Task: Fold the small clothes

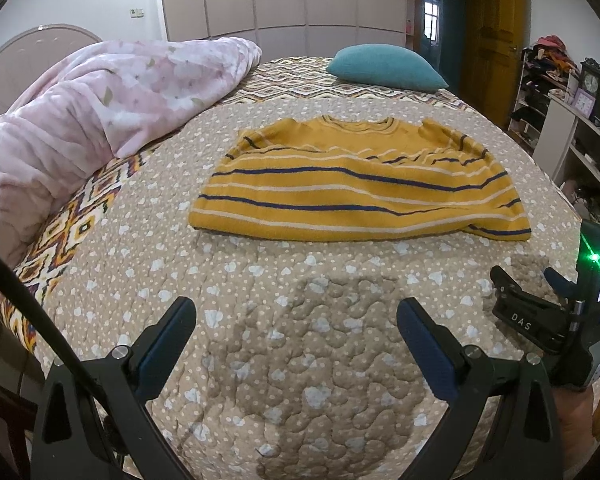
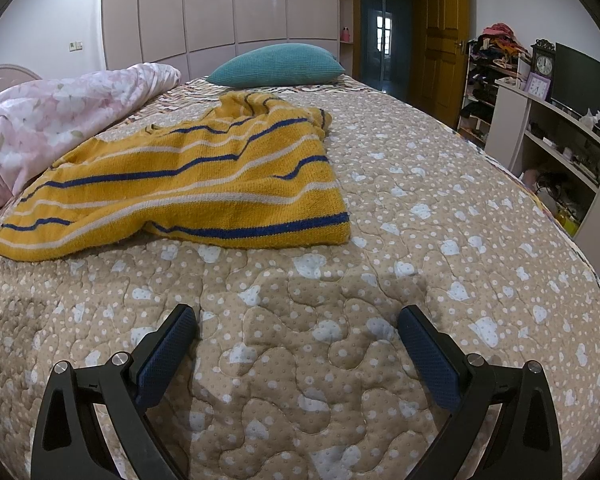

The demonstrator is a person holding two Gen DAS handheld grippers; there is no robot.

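A small mustard-yellow knit sweater (image 1: 360,184) with blue and white stripes lies on the beige quilted bed cover (image 1: 300,360), its sleeves tucked in over the body and its collar on the far side. My left gripper (image 1: 296,312) is open, held just above the cover in front of the sweater's near hem, with nothing between its fingers. The right gripper (image 1: 528,280) shows at the right edge of the left wrist view. In the right wrist view the sweater (image 2: 180,192) lies ahead to the left, and my right gripper (image 2: 298,320) is open and empty over the cover (image 2: 420,240).
A rumpled pink floral blanket (image 1: 80,112) is heaped along the bed's left side. A teal pillow (image 1: 384,66) lies at the far end. Shelves with clocks and clutter (image 2: 548,120) stand to the right of the bed, beside a yellow door (image 2: 440,32).
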